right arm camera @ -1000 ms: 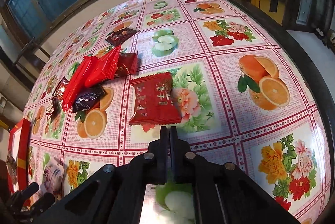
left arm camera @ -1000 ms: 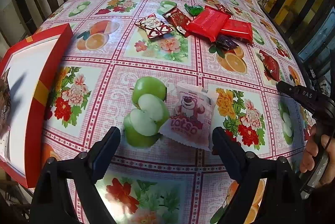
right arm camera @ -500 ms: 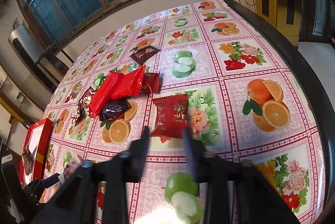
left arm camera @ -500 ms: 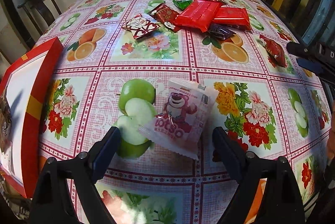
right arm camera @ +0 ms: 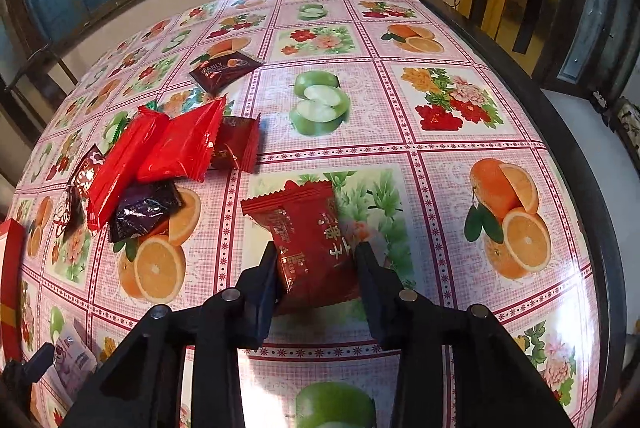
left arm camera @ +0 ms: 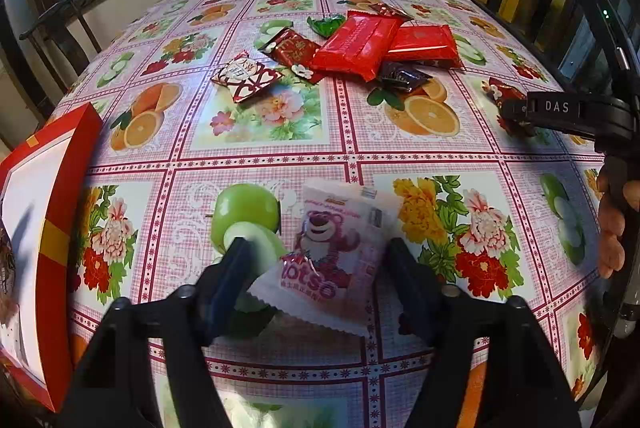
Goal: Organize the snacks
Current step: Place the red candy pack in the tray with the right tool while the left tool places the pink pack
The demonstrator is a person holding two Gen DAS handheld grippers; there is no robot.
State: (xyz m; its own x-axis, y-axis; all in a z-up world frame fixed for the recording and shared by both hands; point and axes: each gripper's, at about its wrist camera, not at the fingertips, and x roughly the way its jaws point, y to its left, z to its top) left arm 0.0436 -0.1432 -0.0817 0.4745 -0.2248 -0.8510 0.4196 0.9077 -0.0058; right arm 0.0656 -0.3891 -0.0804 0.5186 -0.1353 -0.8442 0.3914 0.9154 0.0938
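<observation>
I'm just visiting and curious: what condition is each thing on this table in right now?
Pink bear packet: sealed, flat, between closing left jaws.
Dark red packet: sealed, between closing right jaws.
Red box: open, at the table edge.
Snack pile: sealed packets, overlapping.
Brown packet: sealed, lying apart.

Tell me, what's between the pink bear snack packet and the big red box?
Only bare flowery tablecloth with a printed green apple. The left wrist view shows no snack lying between the pink bear packet and the red box.

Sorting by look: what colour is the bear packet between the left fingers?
Pale pink packet, darker pink bear; clearest in the left wrist view.
</observation>
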